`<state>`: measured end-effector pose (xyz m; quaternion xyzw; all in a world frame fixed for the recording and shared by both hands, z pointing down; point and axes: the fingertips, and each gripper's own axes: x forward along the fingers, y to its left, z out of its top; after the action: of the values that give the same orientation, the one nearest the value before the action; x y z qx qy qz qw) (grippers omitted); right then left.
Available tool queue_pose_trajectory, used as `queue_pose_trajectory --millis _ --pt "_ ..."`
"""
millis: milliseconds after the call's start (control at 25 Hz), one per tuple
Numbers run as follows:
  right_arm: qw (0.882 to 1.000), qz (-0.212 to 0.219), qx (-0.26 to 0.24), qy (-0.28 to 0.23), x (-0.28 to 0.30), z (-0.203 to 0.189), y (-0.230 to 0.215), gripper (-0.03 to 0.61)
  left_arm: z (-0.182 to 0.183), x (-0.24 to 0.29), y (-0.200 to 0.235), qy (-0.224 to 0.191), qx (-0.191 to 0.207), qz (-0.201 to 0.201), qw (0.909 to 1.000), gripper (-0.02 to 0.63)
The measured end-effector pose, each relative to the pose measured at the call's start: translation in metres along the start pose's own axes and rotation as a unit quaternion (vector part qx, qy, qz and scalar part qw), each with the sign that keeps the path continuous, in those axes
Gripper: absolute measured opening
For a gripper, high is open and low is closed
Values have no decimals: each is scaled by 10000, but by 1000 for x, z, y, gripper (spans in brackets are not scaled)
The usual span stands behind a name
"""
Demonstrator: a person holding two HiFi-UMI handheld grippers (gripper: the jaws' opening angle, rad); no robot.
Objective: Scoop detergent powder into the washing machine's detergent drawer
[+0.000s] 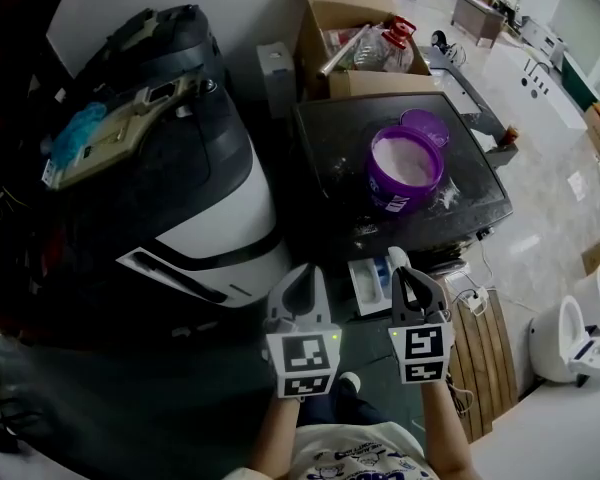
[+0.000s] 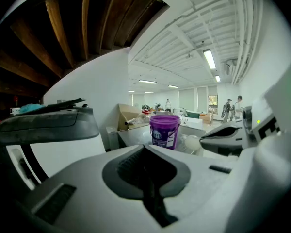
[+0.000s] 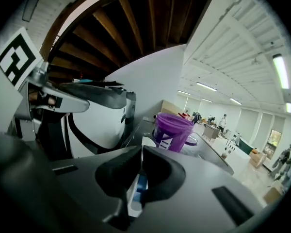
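Fingers pressed together and empty on left gripper [image 1: 302, 274] and right gripper [image 1: 412, 278]. Sensible now: part one pair and reach the purple plastic powder bucket [image 1: 404, 168] mid-counter [image 1: 330, 138], keeping clear of the open white detergent drawer [image 1: 370, 283].

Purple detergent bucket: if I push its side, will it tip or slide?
The purple bucket looks well filled with white powder, so probably bottom-heavy and likelier to slide than tip. Powder dusting the washer top may let it skid. It is open, its lid beside it, so a jolt could spill.
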<state>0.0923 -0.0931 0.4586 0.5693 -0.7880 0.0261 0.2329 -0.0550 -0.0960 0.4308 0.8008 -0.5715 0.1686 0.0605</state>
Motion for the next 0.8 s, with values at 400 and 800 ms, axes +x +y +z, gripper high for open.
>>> queue_pose_trajectory --millis 400,800 --pt "9947 -457 486 -787 -25 61 -33 21 42 -5 0 -440 109 4 9990 2" --pt "9853 -609 967 -1270 -42 98 -50 21 80 -16 5 -858 199 79 9961 2"
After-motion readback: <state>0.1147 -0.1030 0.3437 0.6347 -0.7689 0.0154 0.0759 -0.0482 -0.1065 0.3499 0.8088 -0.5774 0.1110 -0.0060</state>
